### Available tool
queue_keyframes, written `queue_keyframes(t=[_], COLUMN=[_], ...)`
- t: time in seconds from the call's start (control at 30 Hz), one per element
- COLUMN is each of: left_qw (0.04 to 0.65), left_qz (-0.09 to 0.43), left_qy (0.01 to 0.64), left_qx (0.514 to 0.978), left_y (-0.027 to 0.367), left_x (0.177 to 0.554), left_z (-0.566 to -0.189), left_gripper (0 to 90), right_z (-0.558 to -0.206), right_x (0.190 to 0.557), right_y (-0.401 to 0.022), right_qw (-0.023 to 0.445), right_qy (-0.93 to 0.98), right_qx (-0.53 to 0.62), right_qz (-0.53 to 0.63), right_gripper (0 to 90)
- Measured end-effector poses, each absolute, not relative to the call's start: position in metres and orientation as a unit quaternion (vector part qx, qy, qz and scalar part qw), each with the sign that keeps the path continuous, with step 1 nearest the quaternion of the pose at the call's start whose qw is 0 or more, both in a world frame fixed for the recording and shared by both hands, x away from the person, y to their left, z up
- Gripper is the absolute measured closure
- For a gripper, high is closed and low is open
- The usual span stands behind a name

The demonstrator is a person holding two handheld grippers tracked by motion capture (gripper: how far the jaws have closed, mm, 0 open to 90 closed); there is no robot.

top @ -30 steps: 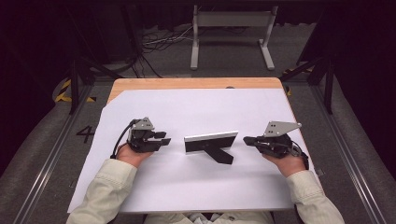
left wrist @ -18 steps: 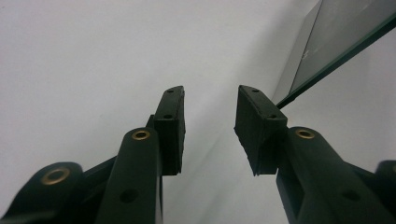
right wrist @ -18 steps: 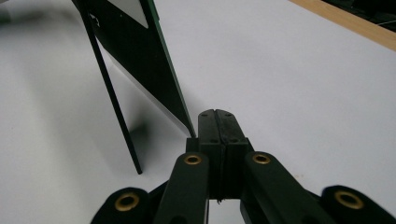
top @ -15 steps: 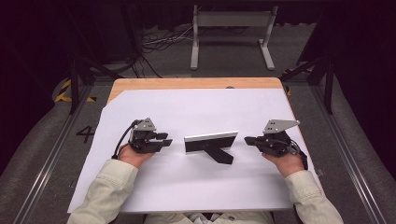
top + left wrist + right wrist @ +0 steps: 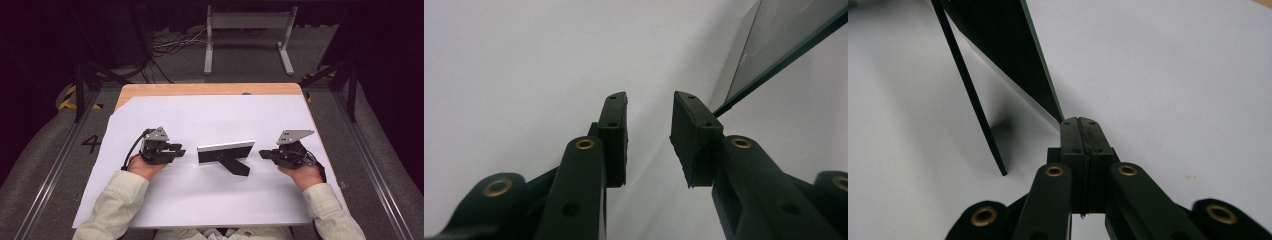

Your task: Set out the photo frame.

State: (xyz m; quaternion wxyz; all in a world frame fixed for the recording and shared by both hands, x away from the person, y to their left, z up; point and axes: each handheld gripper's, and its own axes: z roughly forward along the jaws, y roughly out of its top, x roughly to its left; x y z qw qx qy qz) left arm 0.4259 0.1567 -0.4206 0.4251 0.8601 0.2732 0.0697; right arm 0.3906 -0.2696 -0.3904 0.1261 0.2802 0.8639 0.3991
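High view: a person sits at a wooden table (image 5: 150, 90) covered by a large white sheet (image 5: 210, 200), with a hand-held gripper in each hand. Near the middle of the sheet stands a small picture frame (image 5: 226, 151), upright on its long edge, propped by a black back leg (image 5: 235, 165) that reaches toward the person. Every place below is given from this frame.

To the left of the frame, near it but apart, rests the left gripper (image 5: 181, 150), pointing at the frame's left end. In the left gripper view its two black jaws stand apart with bare white sheet between them, and they have just been closing; the frame's glass edge (image 5: 784, 45) rises beyond the tips, untouched.

To the right of the frame, also apart, rests the right gripper (image 5: 262, 154), pointing at the frame's right end. In the right gripper view its jaws are pressed together with nothing between them, the tips (image 5: 1082, 125) just short of the frame's dark back (image 5: 998, 45).
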Motion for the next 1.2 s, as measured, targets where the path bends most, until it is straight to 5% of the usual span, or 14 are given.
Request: queue_keyframes(t=[0.43, 1.2], left_qw=[0.424, 0.423], left_qz=[0.072, 0.071], left_qy=[0.268, 0.268], left_qx=[0.862, 0.863], left_y=[0.154, 0.153], left_x=[0.425, 0.422], left_z=[-0.421, -0.422], left_gripper=[81.9, 82.9], right_z=[-0.404, -0.421], right_x=[0.393, 0.4], right_y=[-0.255, -0.237], right_qw=[0.098, 0.078], right_qy=[0.881, 0.893], right_qx=[0.267, 0.259], right_qz=[0.379, 0.36], right_gripper=[90.0, 90.0])
